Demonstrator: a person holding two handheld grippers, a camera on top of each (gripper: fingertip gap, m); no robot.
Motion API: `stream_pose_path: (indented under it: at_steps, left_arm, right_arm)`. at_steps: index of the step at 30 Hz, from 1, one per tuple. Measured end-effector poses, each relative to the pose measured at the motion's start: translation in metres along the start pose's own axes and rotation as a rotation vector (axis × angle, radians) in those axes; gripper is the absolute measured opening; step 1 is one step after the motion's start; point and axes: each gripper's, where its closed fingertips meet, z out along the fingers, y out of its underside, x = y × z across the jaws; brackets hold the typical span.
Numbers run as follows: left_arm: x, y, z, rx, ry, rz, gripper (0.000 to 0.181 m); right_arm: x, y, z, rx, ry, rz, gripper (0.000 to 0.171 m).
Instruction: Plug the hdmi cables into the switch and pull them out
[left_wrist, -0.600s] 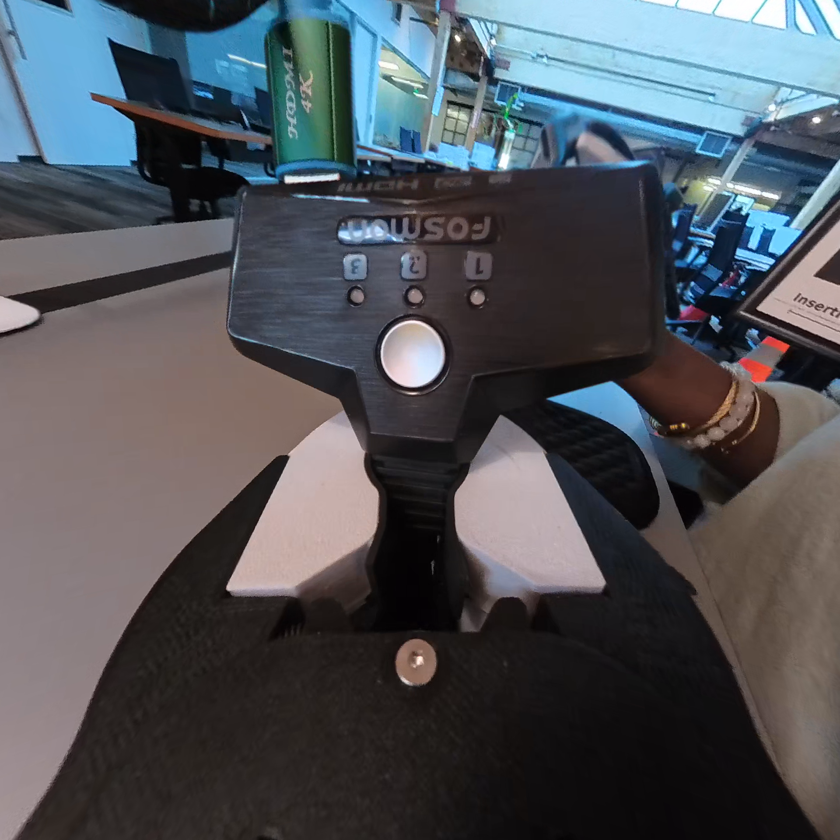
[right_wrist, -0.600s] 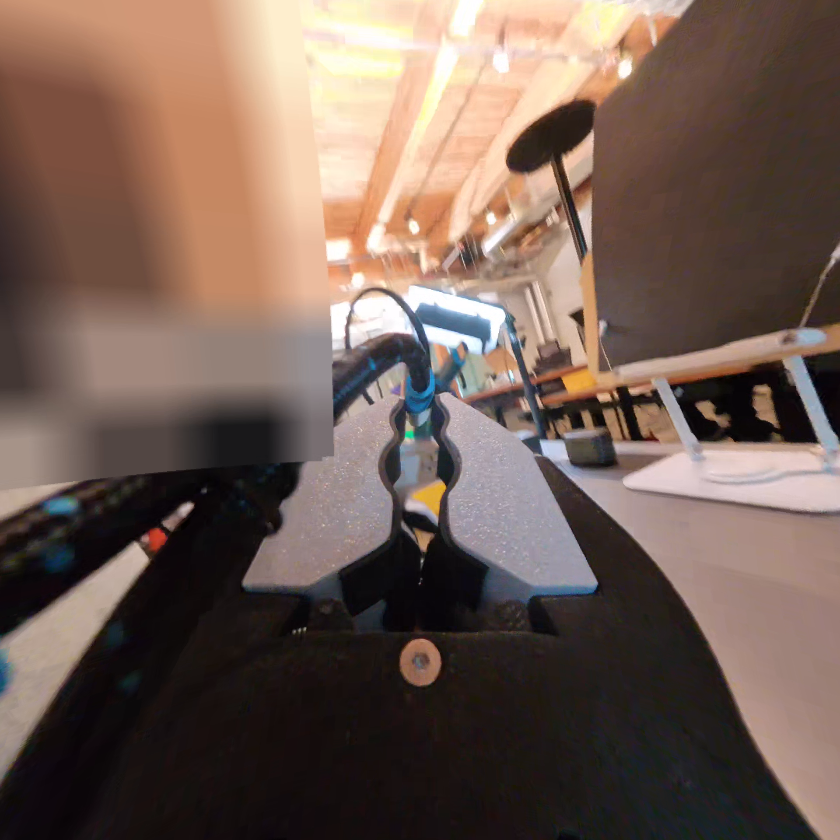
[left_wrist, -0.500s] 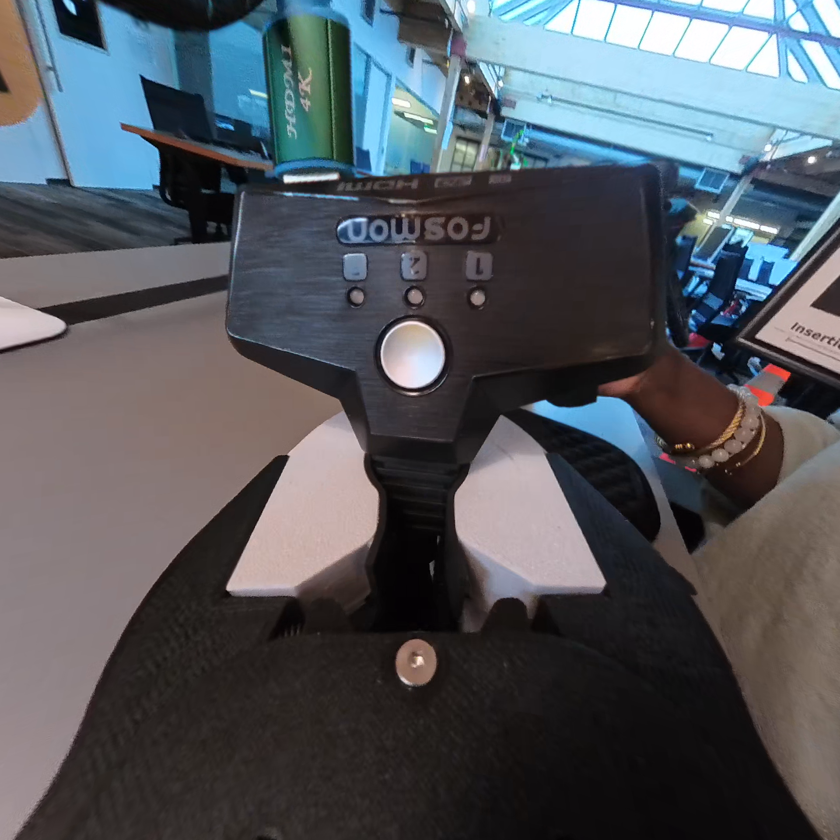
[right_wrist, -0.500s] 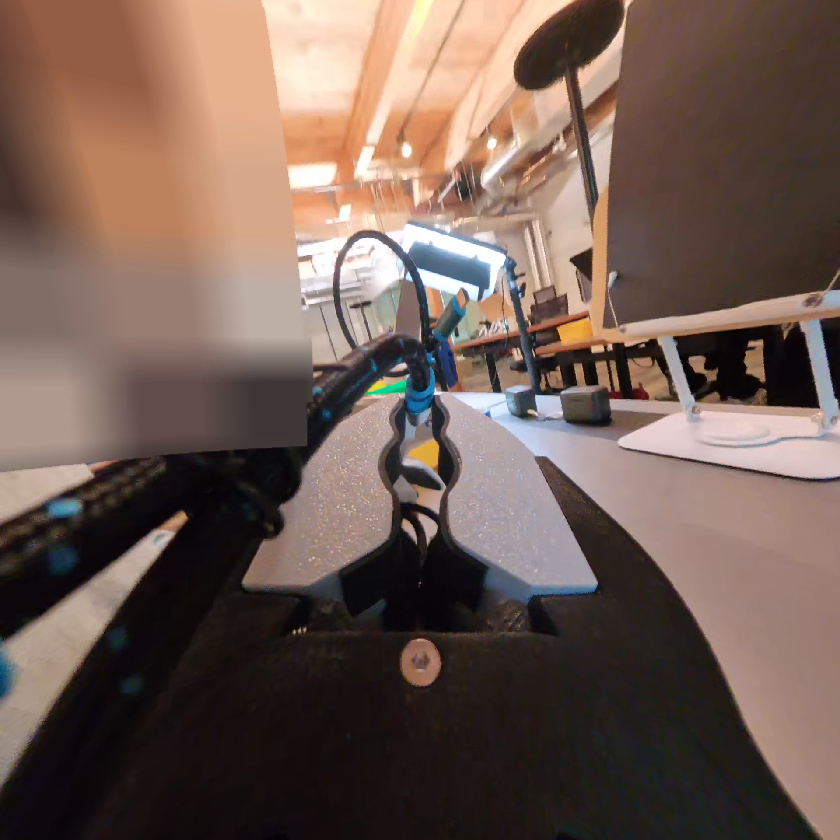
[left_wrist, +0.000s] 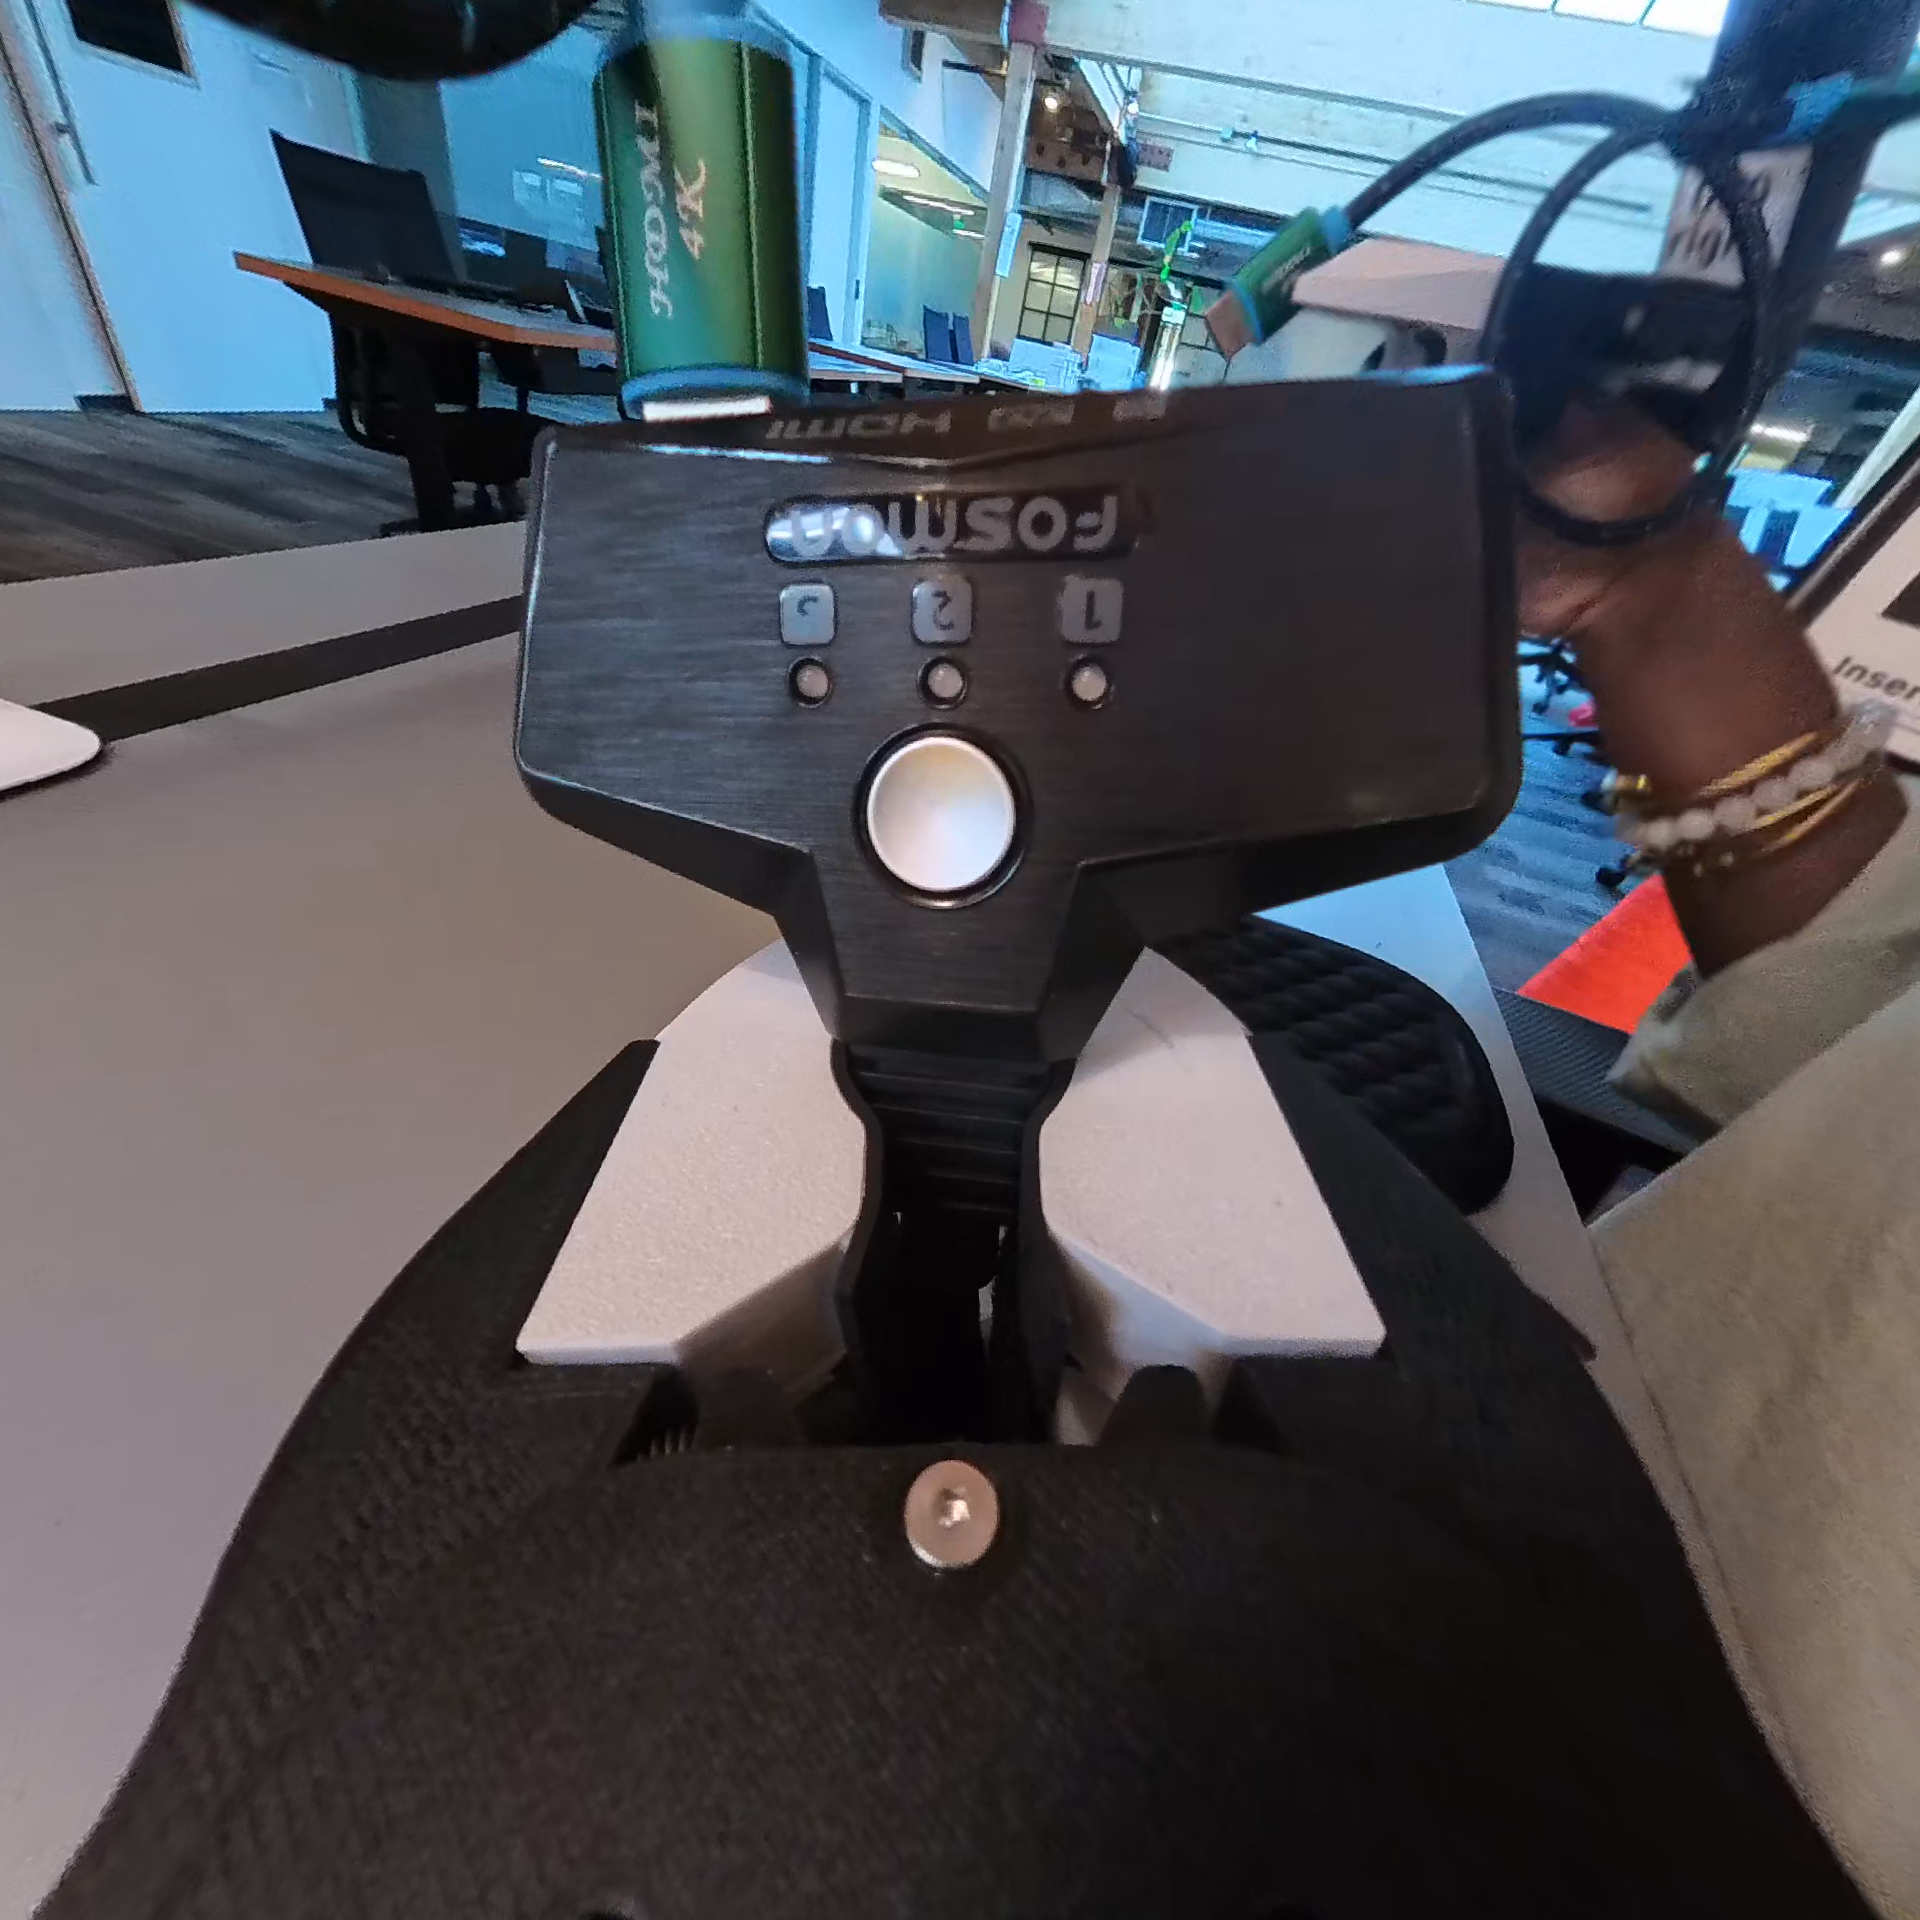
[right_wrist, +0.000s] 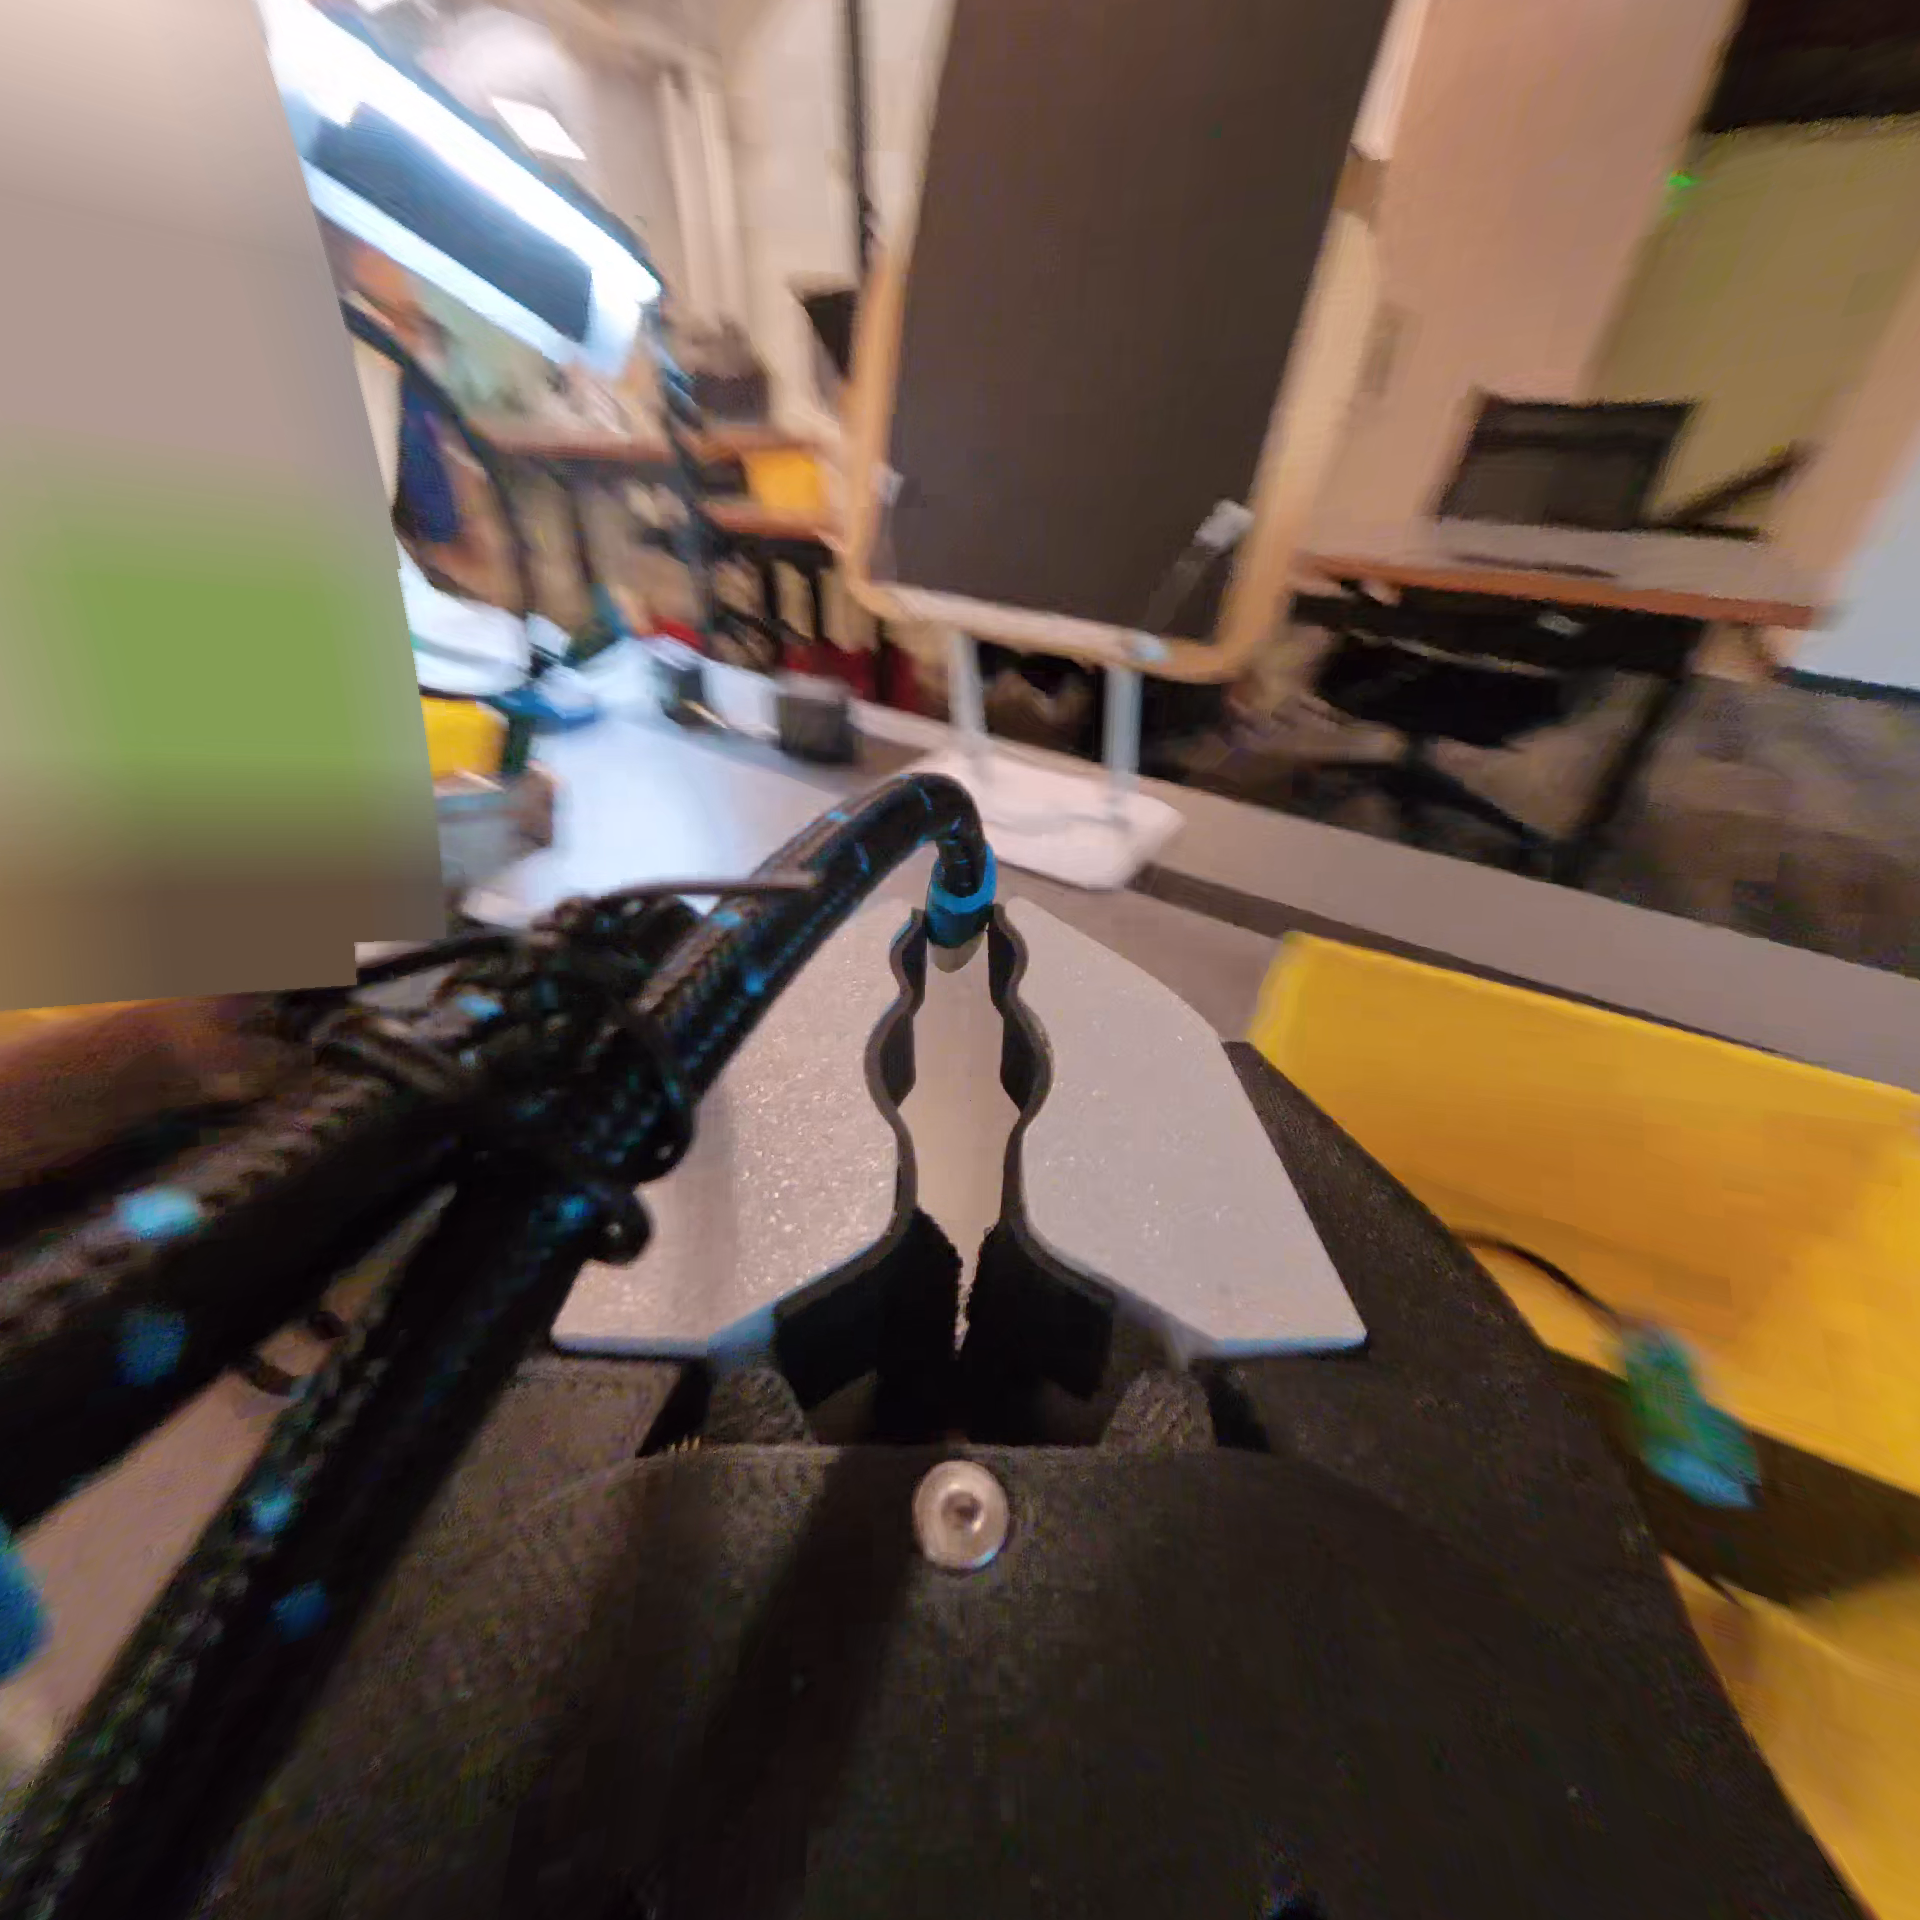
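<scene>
While the left claw (left_wrist: 951, 1164) clamps tight on the ribbed neck of the black switch (left_wrist: 1013, 665), holding it upright just ahead of its fingers, one green HDMI plug (left_wrist: 698, 218) sits seated in the far edge, up and to the left of the claw's line. Over on the other side, the right claw (right_wrist: 961, 971) is closed on a second connector, its blue collar (right_wrist: 958, 902) poking out just past the tips, with the braided cable (right_wrist: 665, 1039) arching back to the left. That plug is off the switch, so I'd call this the carry between ports.

To do it well: keep the left grip rigid on the neck, bring the plug square to the port edge, and push straight along the slot rather than rocking it. The cable's stiffness could twist the plug off line.

Now the views split the story. From the left wrist you get the switch face, the seated plug, and a loose green connector (left_wrist: 1283, 275) dangling on looped cable beyond the switch, up to the right. From the right wrist the switch is nowhere; instead a yellow bin (right_wrist: 1558, 1164) lies right of the claw on the grey counter (right_wrist: 675, 810), with heavy blur.
</scene>
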Motion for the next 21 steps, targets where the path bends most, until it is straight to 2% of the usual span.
stream_pose_path:
  at_steps: [3,9,12,16,21]
  left_arm:
    - [0.001,0.002,0.002,-0.019,-0.008,0.017,0.022]
    - [0.004,0.002,0.002,-0.019,-0.001,0.046,0.022]
    - [0.003,0.002,0.001,-0.021,-0.009,0.039,0.022]
    - [0.0,0.001,0.0,-0.019,-0.023,0.039,0.022]
    - [-0.001,0.001,-0.001,-0.024,-0.026,0.035,0.023]
  right_arm:
    - [0.05,0.021,-0.033,-0.295,0.222,-0.075,0.011]
    - [0.142,0.1,-0.109,-0.979,0.689,-0.109,0.011]
    - [0.164,0.126,-0.131,-1.218,0.793,-0.092,0.012]
    - [0.184,0.137,-0.137,-1.344,0.872,-0.114,0.015]
    - [0.197,0.146,-0.127,-1.286,0.888,-0.048,0.019]
